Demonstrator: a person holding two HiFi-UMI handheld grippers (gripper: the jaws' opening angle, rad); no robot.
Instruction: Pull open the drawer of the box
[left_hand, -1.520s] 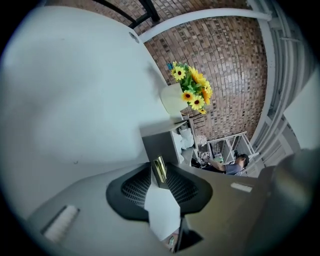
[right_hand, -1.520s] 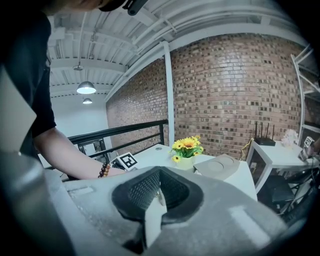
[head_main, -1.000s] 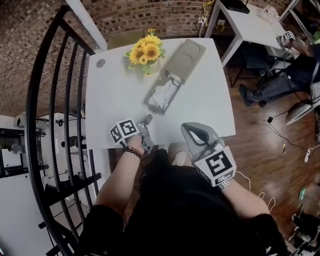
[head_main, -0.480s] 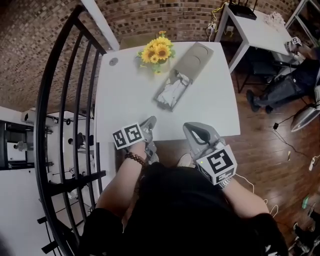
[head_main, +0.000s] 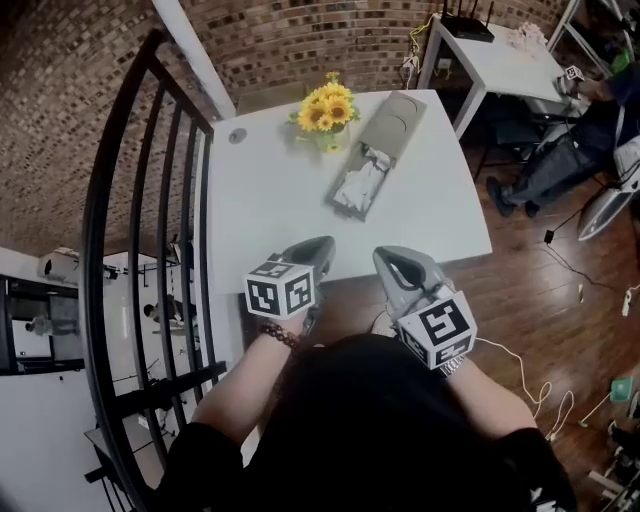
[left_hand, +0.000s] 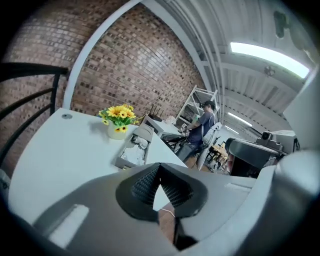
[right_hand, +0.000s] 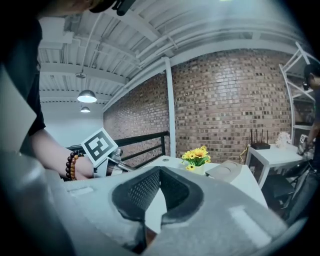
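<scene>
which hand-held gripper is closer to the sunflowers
Left. The left hand-held gripper is in line with the sunflowers, on the near side of the table; the right hand-held gripper is beside it, farther right.

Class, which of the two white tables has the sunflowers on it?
The nearer, larger table: the sunflowers stand near its far edge. The other table, further back, carries a black router instead.

Hand-held gripper (left_hand: 160, 167): jaw tips meet, nothing between them, held near the counter's edge. White counter (left_hand: 65, 150) ahead. Box (left_hand: 142, 134) well apart from the jaws, its drawer (left_hand: 131, 155) pulled out toward the camera, crumpled white material inside. Sunflowers (left_hand: 118, 112) in a pale vase (left_hand: 119, 131) just left of the box. Brick wall (left_hand: 125, 65) behind. Black railing (left_hand: 25, 100) at left. A person (left_hand: 199, 131) stands far back.
</scene>
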